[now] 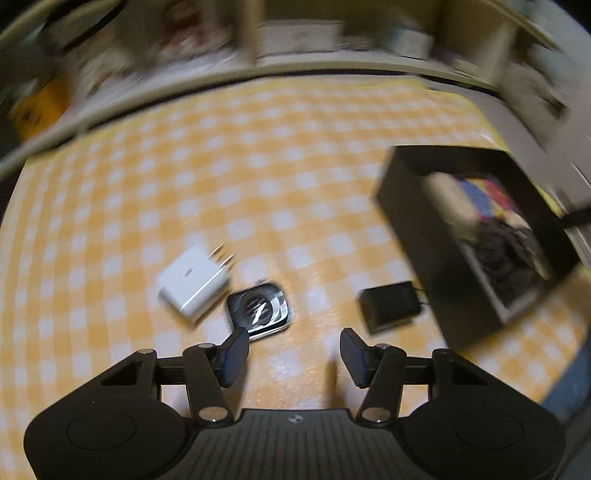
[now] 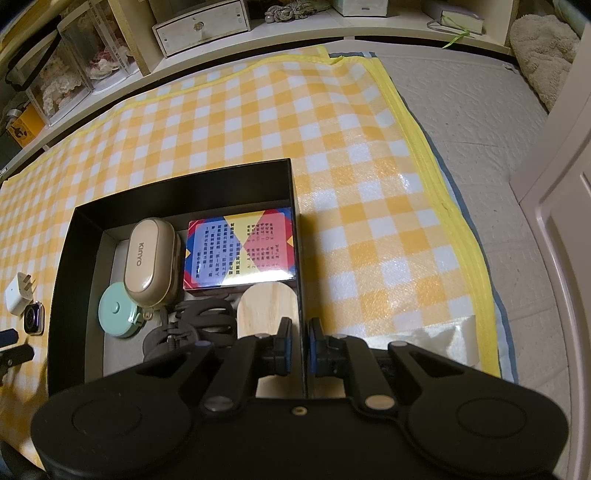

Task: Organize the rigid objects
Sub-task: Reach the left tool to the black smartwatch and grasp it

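Note:
A black box (image 2: 177, 184) sits on the yellow checked mat (image 2: 332, 129). In it lie a beige Kinyo case (image 2: 149, 258), a mint round tape (image 2: 116, 310), a colourful card box (image 2: 240, 251), a wooden piece (image 2: 267, 306) and dark cords (image 2: 195, 325). My right gripper (image 2: 300, 345) is shut on the box's right wall. My left gripper (image 1: 293, 356) is open and empty, low over the mat. Just ahead of it lie a watch face (image 1: 258, 308), a white charger plug (image 1: 194, 282) and a small black adapter (image 1: 389, 304). The box also shows at the right (image 1: 472, 236).
Shelves with a white drawer unit (image 2: 201, 24) and clear display cases (image 2: 74, 70) run along the far side. A grey quilted surface (image 2: 480, 129) lies right of the mat, with a white door (image 2: 561, 206) beyond. The left wrist view is motion-blurred.

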Action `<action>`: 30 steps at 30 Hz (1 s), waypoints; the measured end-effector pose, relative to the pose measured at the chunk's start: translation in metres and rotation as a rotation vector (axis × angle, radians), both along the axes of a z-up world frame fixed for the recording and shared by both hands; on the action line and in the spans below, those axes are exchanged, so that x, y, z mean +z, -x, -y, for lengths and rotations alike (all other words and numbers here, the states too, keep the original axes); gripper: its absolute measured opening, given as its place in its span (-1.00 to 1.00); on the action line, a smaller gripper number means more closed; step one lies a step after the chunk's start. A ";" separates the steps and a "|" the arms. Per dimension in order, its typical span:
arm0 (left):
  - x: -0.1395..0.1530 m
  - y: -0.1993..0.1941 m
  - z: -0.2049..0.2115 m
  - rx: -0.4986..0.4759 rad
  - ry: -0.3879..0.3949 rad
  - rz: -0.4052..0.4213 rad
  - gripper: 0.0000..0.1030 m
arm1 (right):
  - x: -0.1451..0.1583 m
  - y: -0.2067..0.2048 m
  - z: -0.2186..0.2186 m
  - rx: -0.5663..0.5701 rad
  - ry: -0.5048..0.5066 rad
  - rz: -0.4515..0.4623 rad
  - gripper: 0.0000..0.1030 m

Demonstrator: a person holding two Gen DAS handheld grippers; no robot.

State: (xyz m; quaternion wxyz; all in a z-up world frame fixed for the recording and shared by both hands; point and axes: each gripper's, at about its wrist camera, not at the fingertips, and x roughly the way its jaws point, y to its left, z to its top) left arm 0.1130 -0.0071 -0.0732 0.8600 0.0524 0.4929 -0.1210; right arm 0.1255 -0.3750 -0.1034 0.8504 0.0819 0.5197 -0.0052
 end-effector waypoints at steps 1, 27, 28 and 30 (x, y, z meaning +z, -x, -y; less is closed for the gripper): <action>-0.003 -0.003 -0.003 0.035 0.012 -0.010 0.08 | 0.000 0.000 0.000 0.001 0.001 0.000 -0.79; -0.020 -0.026 0.001 0.241 -0.016 0.056 -0.08 | 0.001 0.000 0.000 0.006 0.006 0.000 -0.78; -0.018 -0.024 0.003 0.231 -0.007 0.056 -0.08 | 0.001 0.000 0.000 0.006 0.006 -0.001 -0.78; -0.011 -0.019 0.011 0.193 0.021 0.074 -0.08 | 0.001 0.000 0.000 0.005 0.004 -0.001 -0.78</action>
